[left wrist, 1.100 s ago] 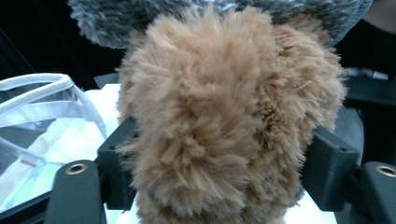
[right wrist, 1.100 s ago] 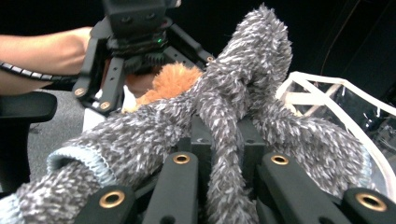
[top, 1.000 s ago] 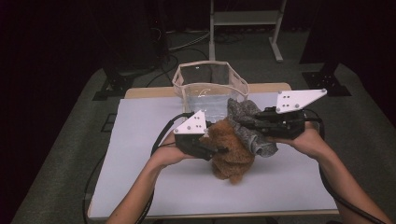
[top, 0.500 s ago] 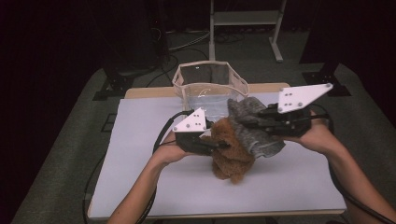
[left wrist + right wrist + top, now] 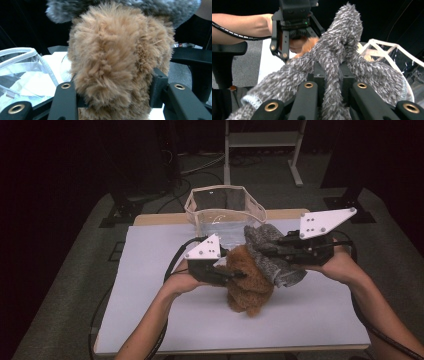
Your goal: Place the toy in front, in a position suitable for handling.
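Note:
A brown fuzzy sock (image 5: 250,292) hangs over the white table (image 5: 150,320); its upper end is bunched between the jaws of my left gripper (image 5: 235,275). Those jaws have just been opening a little, and their pads still press on the sock (image 5: 117,62). My right gripper (image 5: 265,251) is shut on a grey fuzzy sock (image 5: 280,267), which drapes over the jaws on both sides (image 5: 337,55). The two socks touch where the grippers face each other. The right gripper view shows the left gripper (image 5: 292,25) just beyond the grey sock.
A clear bag with a pale fabric rim (image 5: 225,210) stands open at the far edge of the table, just behind the socks. Dark stands and cables lie on the floor beyond.

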{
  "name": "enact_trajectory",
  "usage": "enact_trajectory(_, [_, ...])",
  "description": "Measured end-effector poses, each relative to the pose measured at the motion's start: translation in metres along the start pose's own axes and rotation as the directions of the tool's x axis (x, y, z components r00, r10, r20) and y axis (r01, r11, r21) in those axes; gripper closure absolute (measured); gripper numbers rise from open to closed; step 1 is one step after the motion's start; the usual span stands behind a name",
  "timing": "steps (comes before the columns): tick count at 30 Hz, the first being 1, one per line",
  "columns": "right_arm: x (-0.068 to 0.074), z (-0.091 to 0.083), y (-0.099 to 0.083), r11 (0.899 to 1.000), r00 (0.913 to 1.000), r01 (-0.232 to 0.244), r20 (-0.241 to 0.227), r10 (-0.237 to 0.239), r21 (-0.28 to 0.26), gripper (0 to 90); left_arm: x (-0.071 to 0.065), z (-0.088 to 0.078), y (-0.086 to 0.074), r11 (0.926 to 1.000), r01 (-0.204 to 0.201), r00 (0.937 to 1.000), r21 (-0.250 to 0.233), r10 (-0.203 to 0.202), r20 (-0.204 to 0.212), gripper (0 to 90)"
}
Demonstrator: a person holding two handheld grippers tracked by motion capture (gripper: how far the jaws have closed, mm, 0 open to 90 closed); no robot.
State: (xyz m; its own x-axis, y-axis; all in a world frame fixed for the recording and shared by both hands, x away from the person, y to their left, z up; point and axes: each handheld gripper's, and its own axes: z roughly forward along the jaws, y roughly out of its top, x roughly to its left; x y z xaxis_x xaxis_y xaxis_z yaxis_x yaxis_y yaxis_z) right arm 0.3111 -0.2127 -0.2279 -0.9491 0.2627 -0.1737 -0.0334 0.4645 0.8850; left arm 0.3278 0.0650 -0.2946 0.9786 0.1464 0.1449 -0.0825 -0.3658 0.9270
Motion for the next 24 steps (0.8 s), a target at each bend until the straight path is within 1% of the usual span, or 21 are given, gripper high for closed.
enact_trajectory(4, [-0.007, -0.015, -0.016, 0.999, 0.9987, -0.042, 0.029, 0.042, 0.003, 80.0, 0.0, 0.0, 0.001, 0.9998, 0.012, 0.9999, -0.013, -0.012, 0.008, 47.5])
enact_trajectory(7, [-0.007, -0.016, -0.02, 0.998, 0.9979, -0.054, 0.034, 0.055, -0.007, 80.1, -0.001, 0.001, 0.002, 0.9997, 0.012, 0.9999, -0.023, -0.012, 0.006, 47.8])
enact_trajectory(10, [-0.004, -0.009, -0.013, 0.999, 0.9989, -0.037, 0.029, 0.037, -0.021, 80.1, 0.0, -0.008, 0.004, 0.9995, 0.016, 0.9999, -0.026, -0.016, -0.004, 48.9])
enact_trajectory(12, [-0.004, -0.004, -0.007, 0.998, 0.999, -0.041, 0.013, 0.042, -0.044, 80.1, 0.0, -0.016, 0.006, 0.9994, 0.014, 0.9998, -0.032, -0.014, -0.015, 49.3])
enact_trajectory(13, [-0.004, -0.002, -0.004, 0.998, 0.9992, -0.038, 0.009, 0.039, -0.049, 80.1, 0.0, -0.02, 0.008, 0.9996, 0.006, 0.9998, -0.028, -0.006, -0.017, 49.5])
enact_trajectory(14, [-0.004, 0.001, 0.0, 0.998, 0.9993, -0.036, 0.004, 0.036, -0.056, 80.1, 0.0, -0.02, 0.008, 0.9996, 0.006, 0.9998, -0.028, -0.006, -0.017, 49.6])
enact_trajectory(15, [-0.003, 0.004, 0.004, 0.997, 0.9994, -0.035, -0.005, 0.034, -0.066, 80.1, 0.001, -0.028, 0.01, 0.9996, 0.008, 0.9998, -0.028, -0.008, -0.019, 49.7])
enact_trajectory(19, [0.001, 0.015, 0.017, 0.995, 0.9993, -0.021, -0.033, 0.018, -0.102, 80.1, 0.0, -0.039, 0.012, 0.9997, 0.005, 0.9997, -0.025, -0.005, -0.023, 50.1])
enact_trajectory(22, [0.003, 0.022, 0.02, 0.994, 0.9989, -0.023, -0.043, 0.018, -0.108, 80.1, 0.0, -0.046, 0.01, 1.0, 0.004, 0.9994, 0.002, -0.004, -0.033, 50.0])
enact_trajectory(24, [0.004, 0.026, 0.019, 0.996, 0.9991, -0.022, -0.039, 0.019, -0.091, 80.1, 0.0, -0.044, 0.008, 0.9998, 0.009, 0.9995, 0.018, -0.008, -0.032, 49.9])
